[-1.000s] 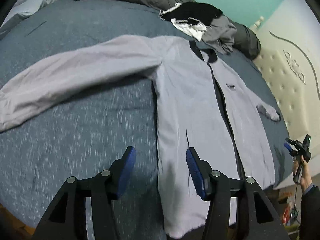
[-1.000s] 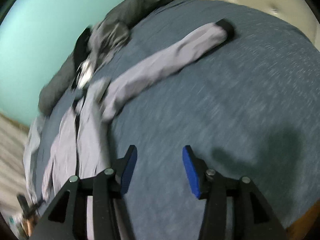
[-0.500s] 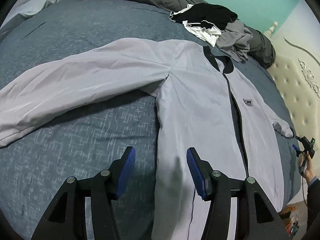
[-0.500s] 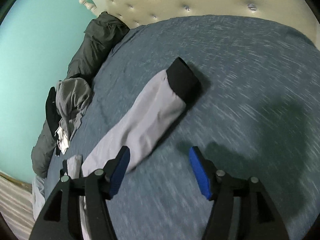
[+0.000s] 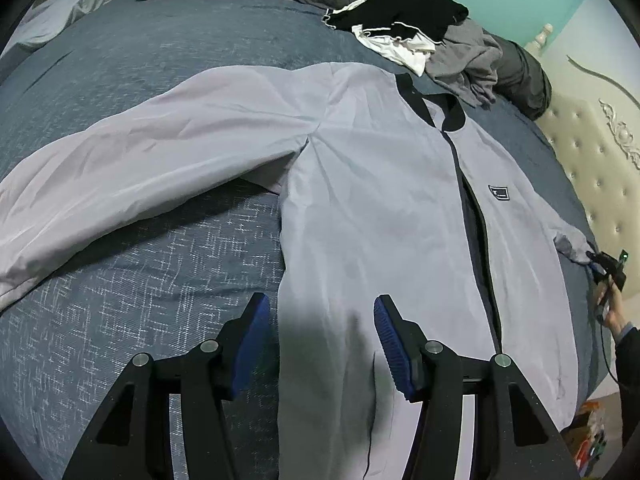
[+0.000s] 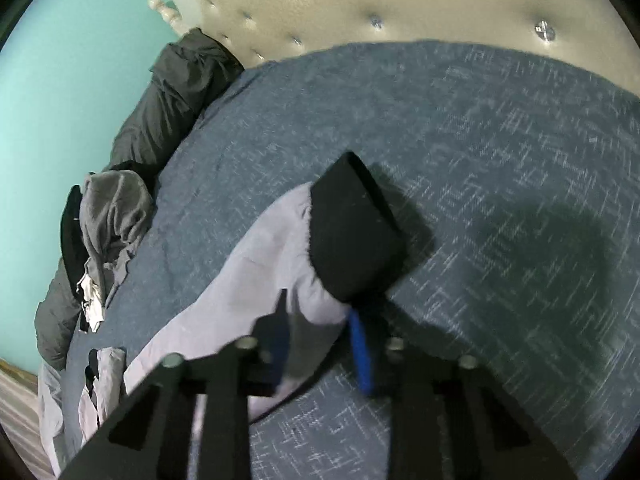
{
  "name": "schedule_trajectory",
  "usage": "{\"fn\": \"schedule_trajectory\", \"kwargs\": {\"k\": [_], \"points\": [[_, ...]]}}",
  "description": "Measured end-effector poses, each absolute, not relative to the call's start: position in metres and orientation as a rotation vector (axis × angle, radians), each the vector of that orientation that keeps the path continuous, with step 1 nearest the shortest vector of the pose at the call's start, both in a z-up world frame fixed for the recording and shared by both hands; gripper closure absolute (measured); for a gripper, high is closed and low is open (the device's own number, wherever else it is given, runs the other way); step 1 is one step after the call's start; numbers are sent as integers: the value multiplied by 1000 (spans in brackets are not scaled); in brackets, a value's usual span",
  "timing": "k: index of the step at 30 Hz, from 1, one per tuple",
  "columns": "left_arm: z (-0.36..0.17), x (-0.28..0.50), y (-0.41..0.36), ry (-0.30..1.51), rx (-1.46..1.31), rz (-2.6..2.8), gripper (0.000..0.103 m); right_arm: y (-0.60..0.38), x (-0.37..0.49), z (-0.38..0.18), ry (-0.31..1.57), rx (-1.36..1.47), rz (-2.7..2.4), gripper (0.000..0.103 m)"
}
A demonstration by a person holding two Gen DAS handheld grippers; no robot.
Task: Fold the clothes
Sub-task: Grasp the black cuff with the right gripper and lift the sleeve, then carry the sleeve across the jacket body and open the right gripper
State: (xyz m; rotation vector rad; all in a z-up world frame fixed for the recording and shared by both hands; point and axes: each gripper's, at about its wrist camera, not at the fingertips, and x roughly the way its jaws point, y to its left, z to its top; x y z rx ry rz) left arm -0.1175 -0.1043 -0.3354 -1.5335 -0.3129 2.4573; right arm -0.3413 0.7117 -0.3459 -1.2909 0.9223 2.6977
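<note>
— Jacket [image 5: 380, 208] lies spread flat on the blue bed [image 5: 140, 280]; where are your grippers?
— Your left gripper [image 5: 320, 340] hovers unclenched over its hem. Your right gripper [image 6: 320, 340] has just been closing, grasping the sleeve [image 6: 248, 280] by its black cuff [image 6: 352, 232].
— Anything nearby?
— A clothes pile [image 5: 420, 40] beside the collar, a padded headboard [image 6: 400, 4], a teal wall [image 6: 60, 80].

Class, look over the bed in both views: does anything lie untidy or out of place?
Yes. A crumpled pile of black, white and grey clothes sits heaped at the far edge of the blue bedspread, just past the collar of the flat-spread pale grey zip jacket. Nothing looks torn or spilled.
</note>
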Motion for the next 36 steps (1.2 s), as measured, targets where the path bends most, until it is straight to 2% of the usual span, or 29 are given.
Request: {"fn": "schedule_trajectory", "kwargs": {"k": [2,7,15,26,36], "points": [[-334,-117,-101,-309,-1533,2454,45,718,-336,-333,912,-1227,2742,88],[-327,-113,-93,-302,-1514,2450,45,748,-318,-279,860,-1020,2842,89],[-316,-105,-83,-303,-1482,2442,45,767,-298,-228,780,-901,2904,89],[-305,-96,-80,-318,-1450,2418,44,734,-269,-232,735,-960,2933,89],[-284,-80,-75,-318,-1385,2401,44,623,-254,-139,585,-855,3260,89]]}}
